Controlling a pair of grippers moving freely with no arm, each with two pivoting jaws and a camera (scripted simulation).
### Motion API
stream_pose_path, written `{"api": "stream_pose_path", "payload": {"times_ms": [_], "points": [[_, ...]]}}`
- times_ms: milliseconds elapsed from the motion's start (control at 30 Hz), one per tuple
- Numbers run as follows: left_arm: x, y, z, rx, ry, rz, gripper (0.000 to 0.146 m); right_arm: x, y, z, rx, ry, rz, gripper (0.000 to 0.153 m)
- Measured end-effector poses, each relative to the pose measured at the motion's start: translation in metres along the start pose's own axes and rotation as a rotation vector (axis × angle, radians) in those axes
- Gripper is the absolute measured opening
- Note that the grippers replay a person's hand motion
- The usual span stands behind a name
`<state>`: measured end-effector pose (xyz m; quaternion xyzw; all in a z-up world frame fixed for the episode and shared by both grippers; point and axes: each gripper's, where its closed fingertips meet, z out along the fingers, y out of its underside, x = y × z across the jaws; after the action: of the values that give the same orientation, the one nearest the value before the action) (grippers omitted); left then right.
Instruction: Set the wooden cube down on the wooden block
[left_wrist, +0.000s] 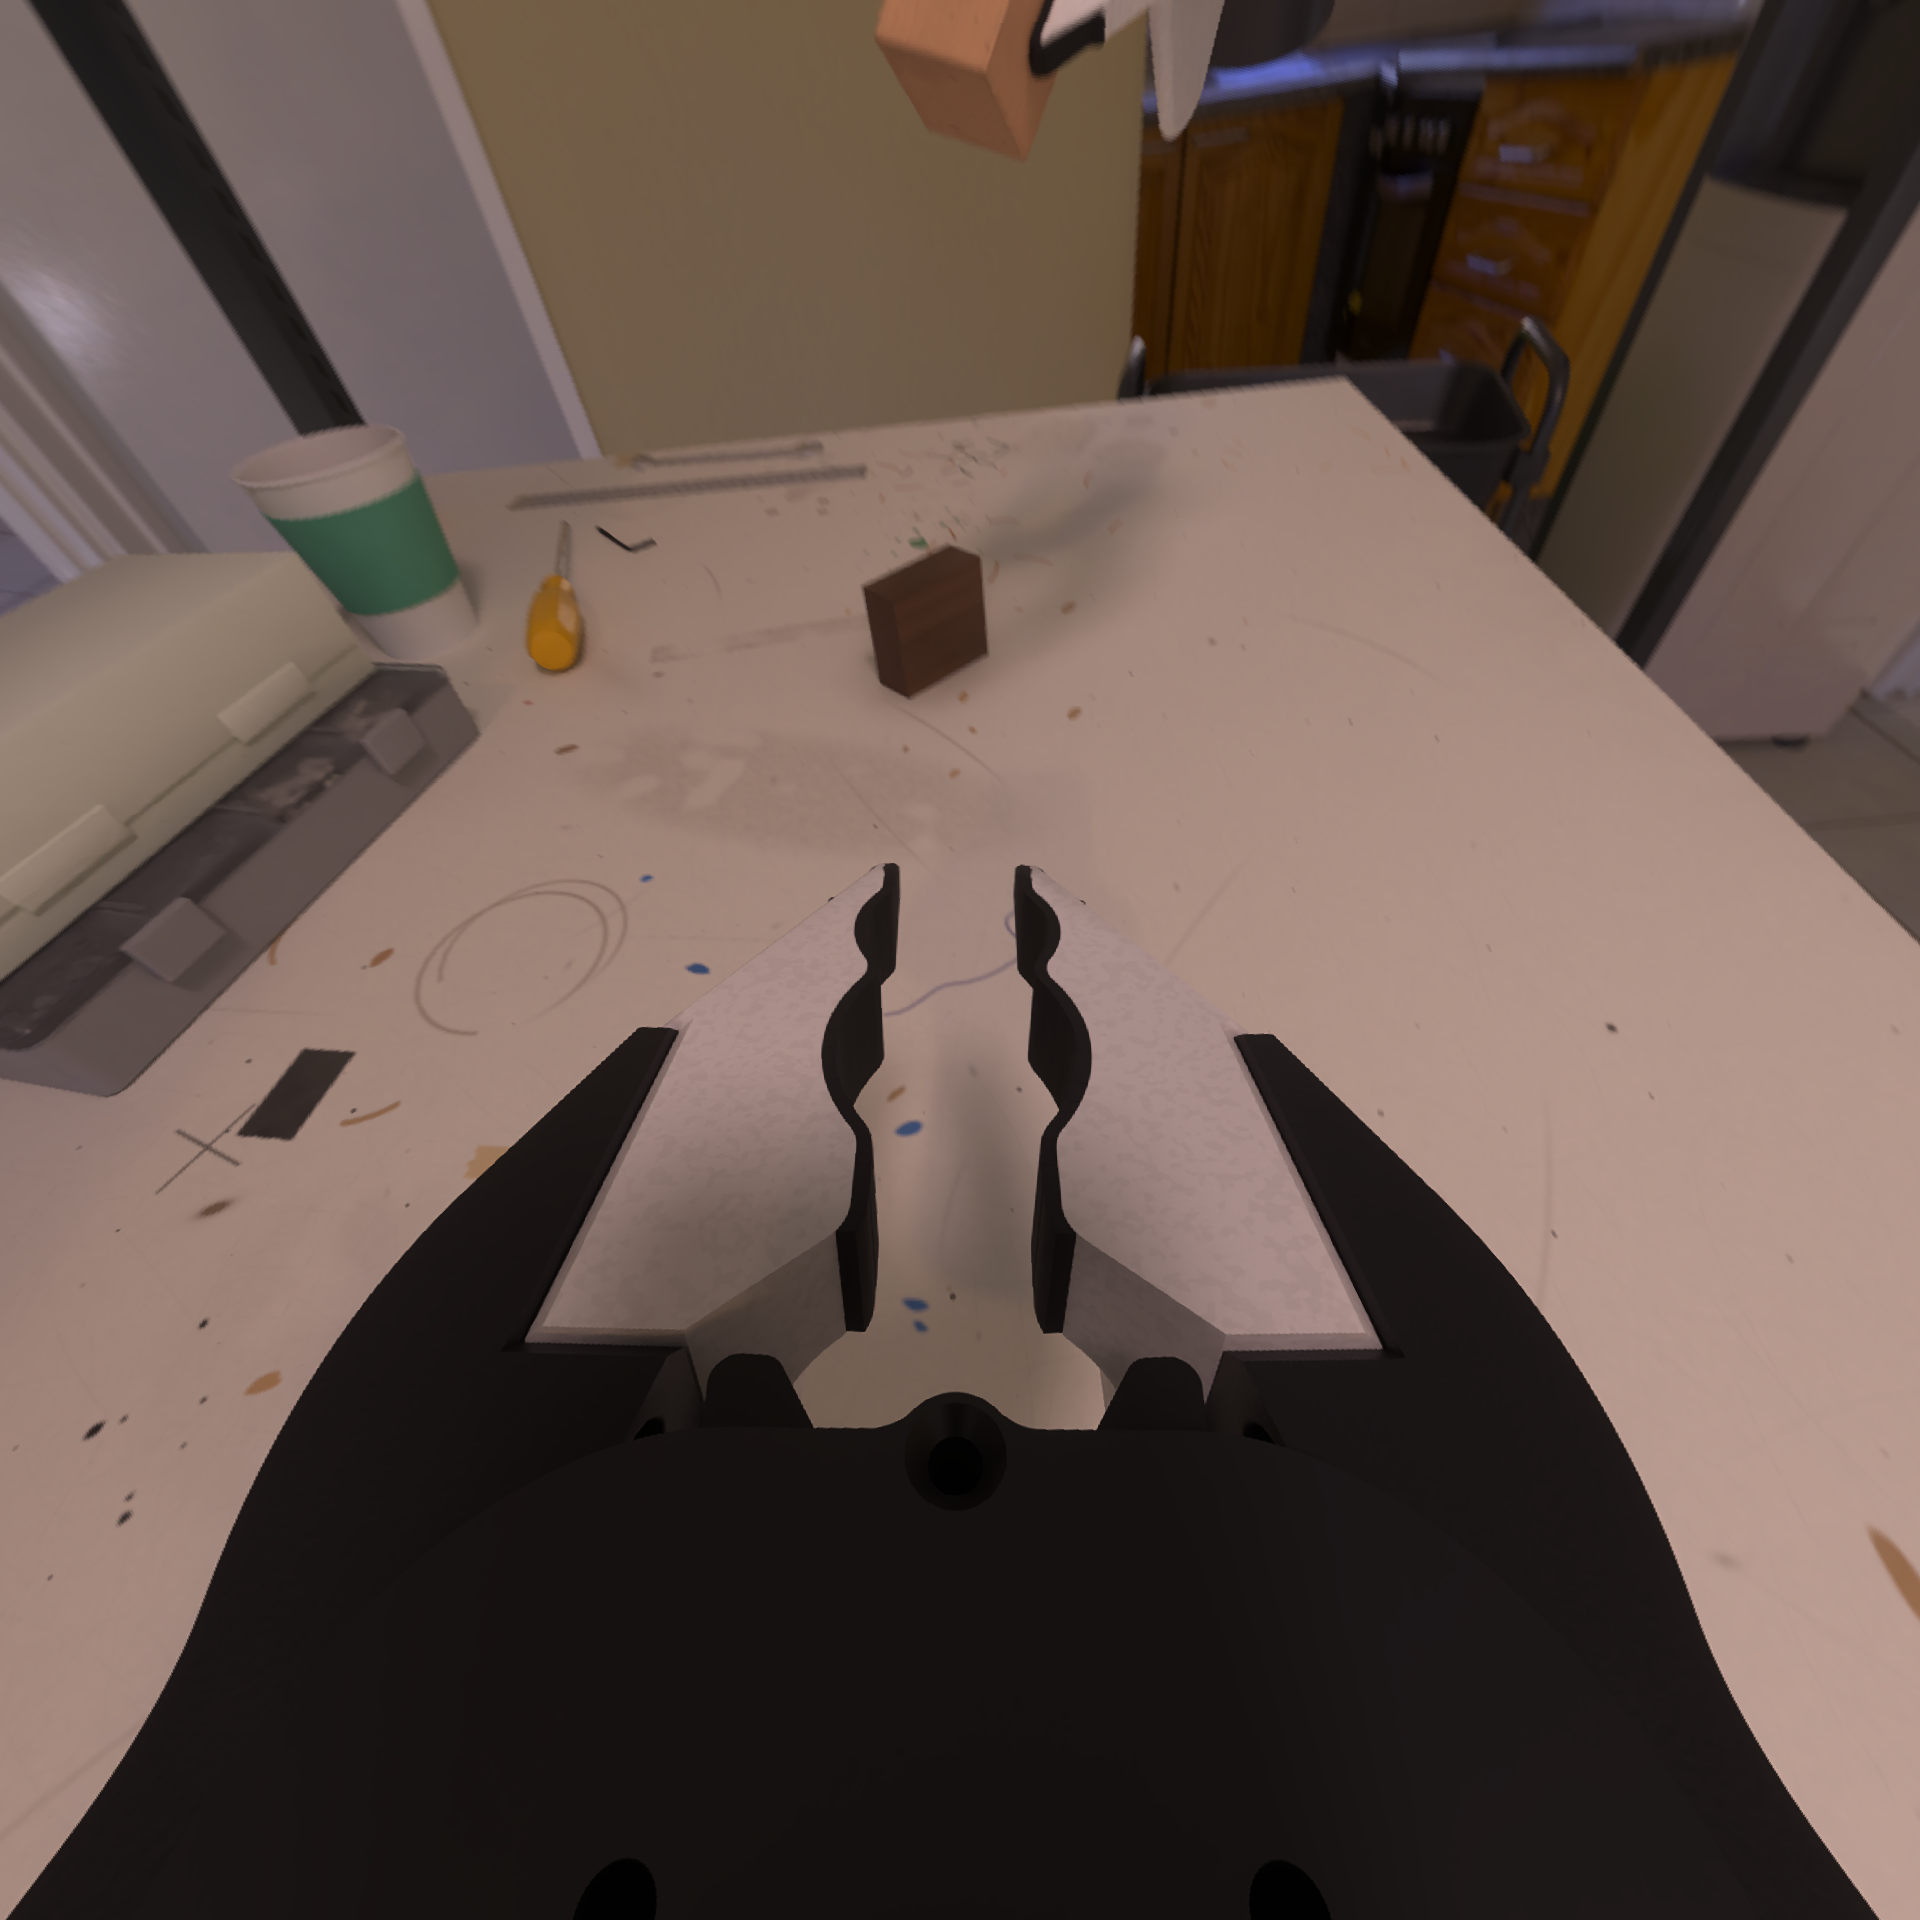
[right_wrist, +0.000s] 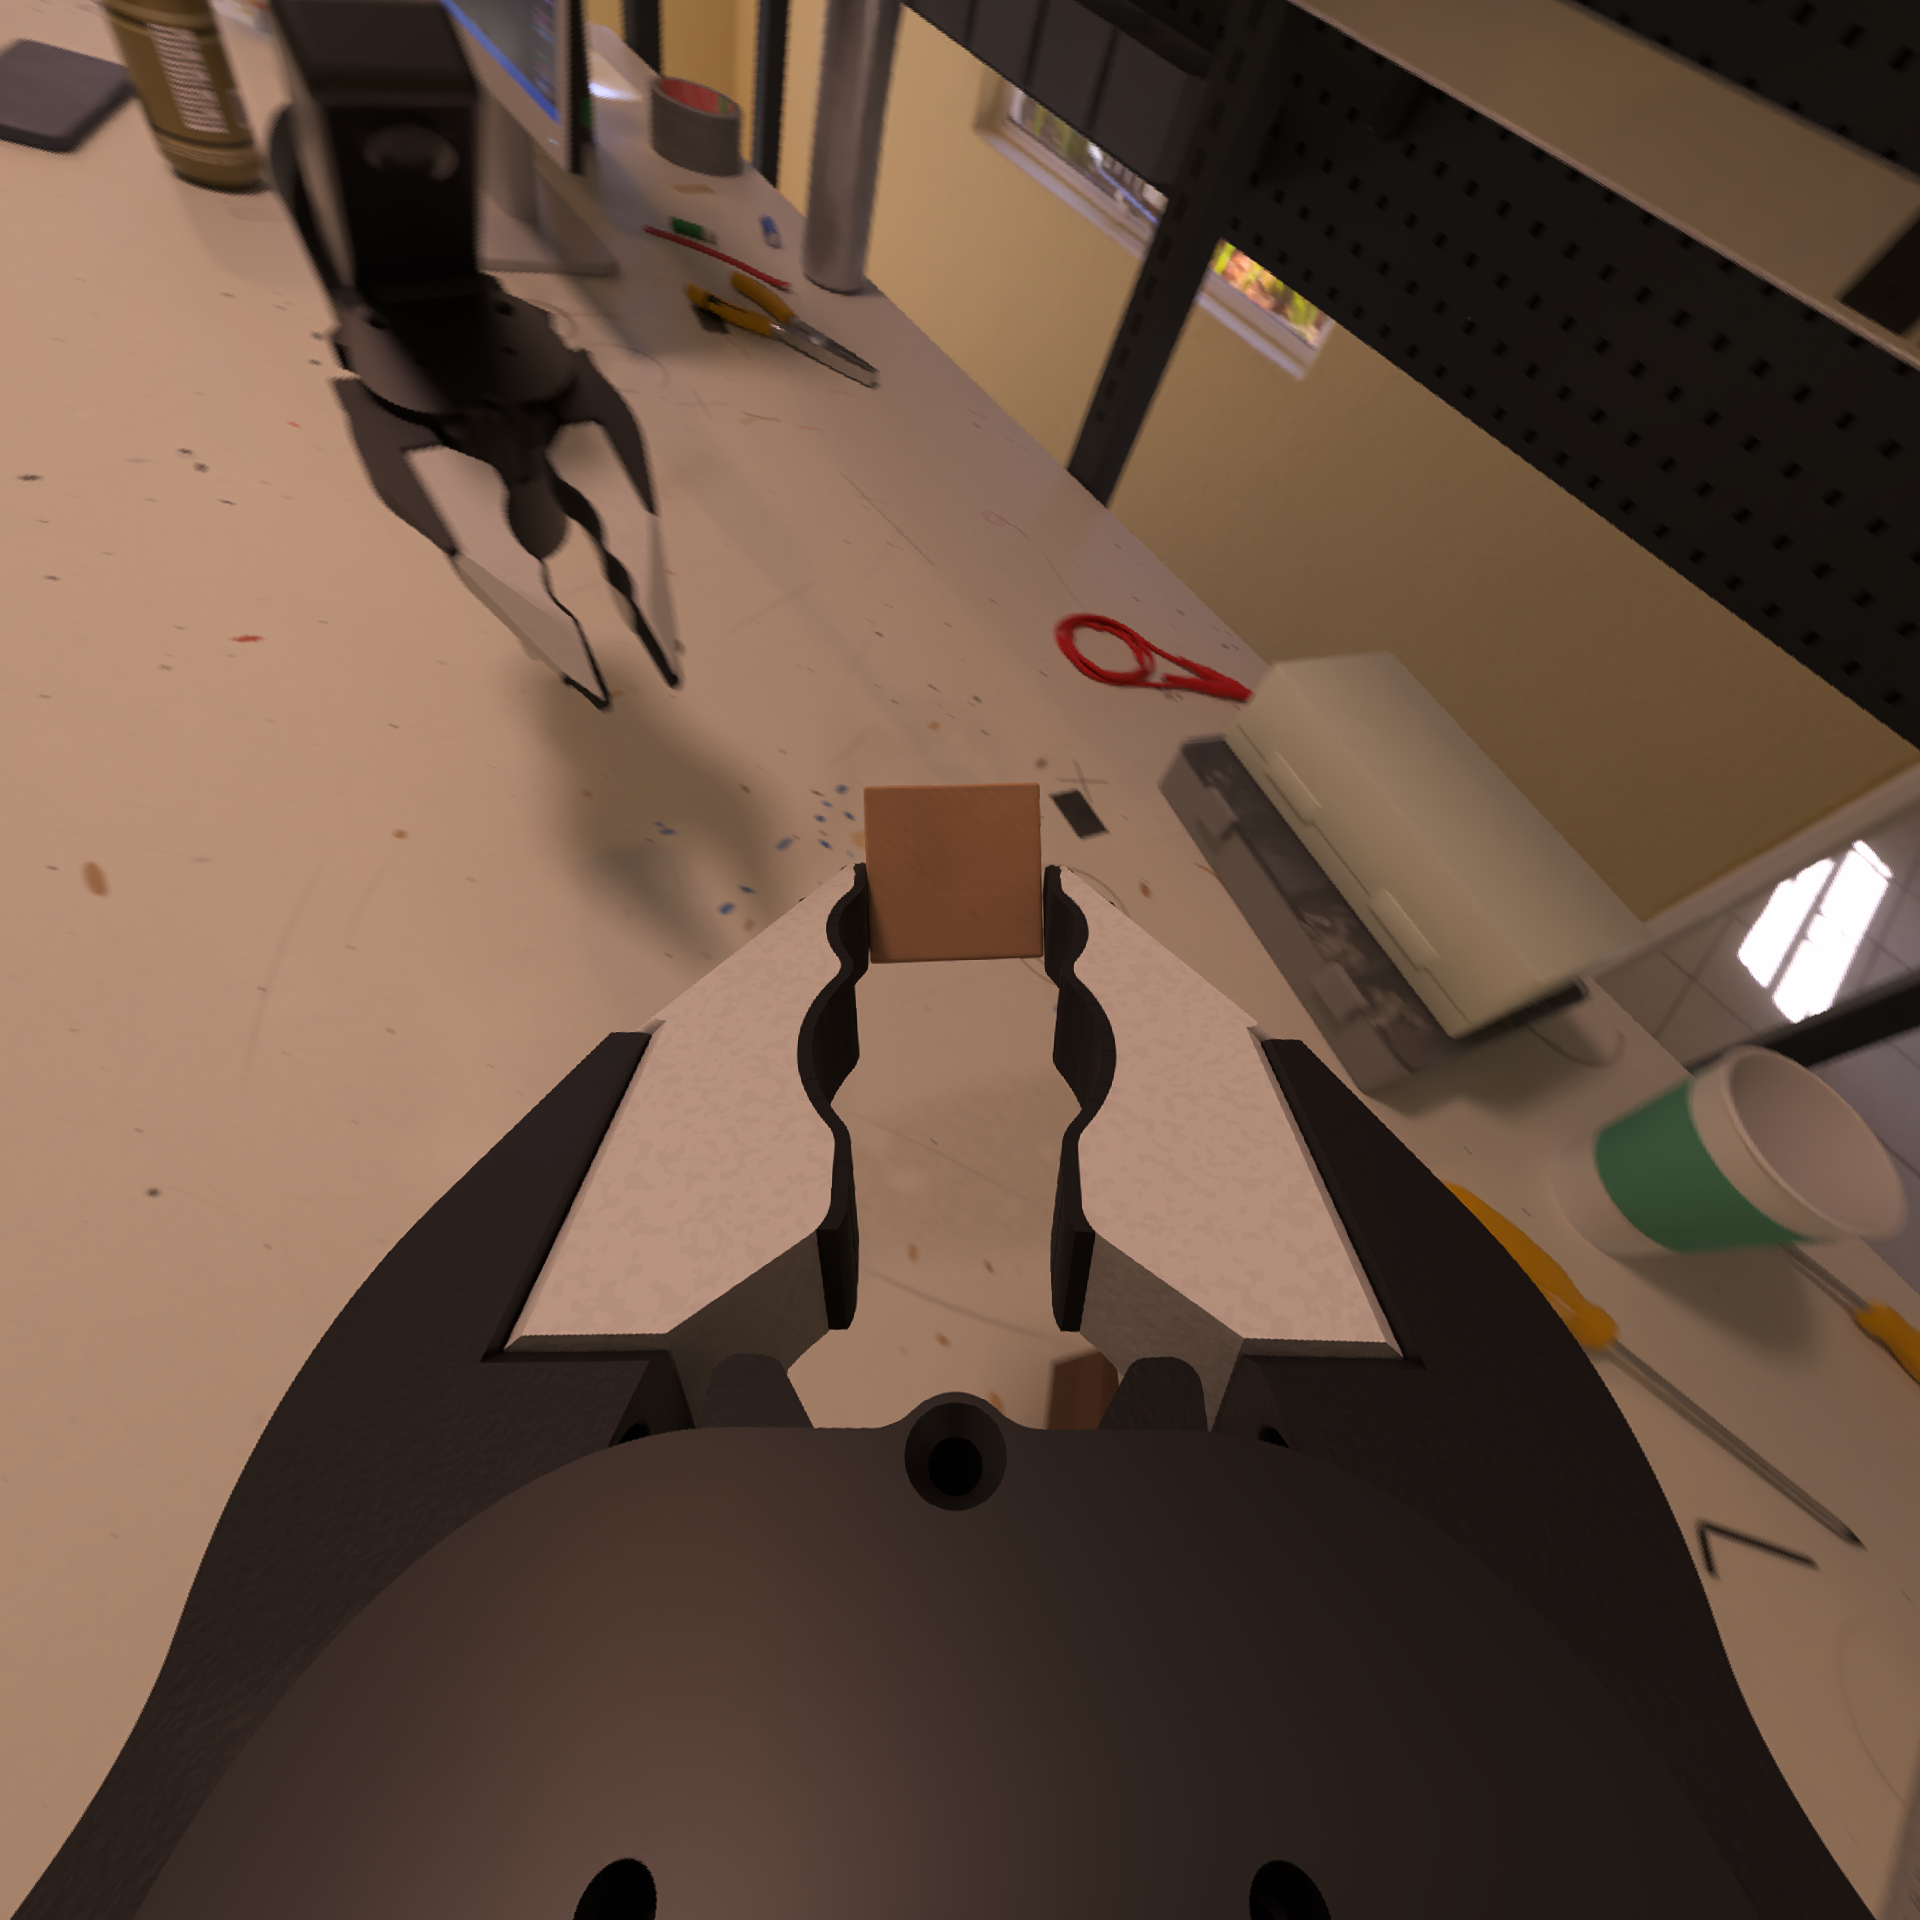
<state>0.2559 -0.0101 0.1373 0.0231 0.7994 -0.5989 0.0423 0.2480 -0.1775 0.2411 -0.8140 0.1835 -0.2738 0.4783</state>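
Yellow walls and dark cabinet fronts stand behind a pale, paint-flecked desk (left_wrist: 1351, 831).

From the left wrist view, going left to right: a cream case on a grey tray (left_wrist: 135, 727) lies along the desk's left edge. Just beside it, toward the far left corner, stands a white paper cup (left_wrist: 358, 530) with a green band. Next comes a yellow-handled screwdriver (left_wrist: 554, 613), and beyond it a metal ruler (left_wrist: 686, 485) lies near the far edge. The dark wooden block (left_wrist: 925, 620) stands alone on the desk, well apart from these, toward the far edge. The left gripper (left_wrist: 956, 883) hovers above the middle of the desk, released, with bare desk showing between its jaws. High at the top of the frame, the light wooden cube (left_wrist: 961, 68) hangs in the air, above and beyond the block and not touching it.

From the right wrist view, the left gripper (right_wrist: 636, 691) shows at upper left, parted and holding nothing. The right gripper (right_wrist: 954, 883) is clenched on the wooden cube (right_wrist: 952, 871), which sits between its fingertips, clear of the desk. A small brown piece, likely the wooden block (right_wrist: 1075, 1392), peeks out low behind the gripper's base. Farther right lie a red cable (right_wrist: 1122, 649), the case on its tray (right_wrist: 1382, 831) and the green-banded cup (right_wrist: 1745, 1153).
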Motion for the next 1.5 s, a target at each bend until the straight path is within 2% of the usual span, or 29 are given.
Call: {"api": "stream_pose_path", "payload": {"times_ms": [133, 267, 433, 700, 933, 1067, 1200, 1400, 1500], "points": [[-0.009, -0.006, -0.004, 0.086, -0.044, -0.044, 0.010, 0.046, 0.029, -0.019, -0.021, 0.048, 0.046, 0.033], [-0.016, -0.003, -0.004, 0.084, -0.087, -0.039, 0.005, 0.072, 0.079, -0.027, -0.073, 0.051, 0.115, 0.033], [-0.019, 0.005, 0.000, 0.067, -0.105, -0.044, 0.002, 0.075, 0.136, -0.022, -0.189, 0.011, 0.169, 0.033], [-0.020, 0.013, 0.004, 0.038, -0.119, -0.035, 0.000, 0.062, 0.182, 0.011, -0.337, -0.043, 0.140, 0.033], [-0.021, 0.016, 0.005, 0.029, -0.121, -0.031, 0.000, 0.063, 0.189, 0.012, -0.324, -0.031, 0.130, 0.033], [-0.020, 0.017, 0.005, 0.023, -0.122, -0.024, 0.000, 0.066, 0.197, 0.005, -0.408, -0.023, 0.106, 0.033], [-0.021, 0.019, 0.006, 0.014, -0.127, -0.018, 0.000, 0.069, 0.211, -0.002, -0.565, -0.021, 0.058, 0.033], [-0.021, 0.020, 0.007, 0.007, -0.131, -0.014, 0.000, 0.070, 0.214, -0.004, -0.678, -0.025, 0.031, 0.033], [-0.022, 0.020, 0.006, 0.009, -0.137, -0.014, 0.000, 0.070, 0.214, -0.004, -0.706, -0.016, 0.064, 0.033]]}}
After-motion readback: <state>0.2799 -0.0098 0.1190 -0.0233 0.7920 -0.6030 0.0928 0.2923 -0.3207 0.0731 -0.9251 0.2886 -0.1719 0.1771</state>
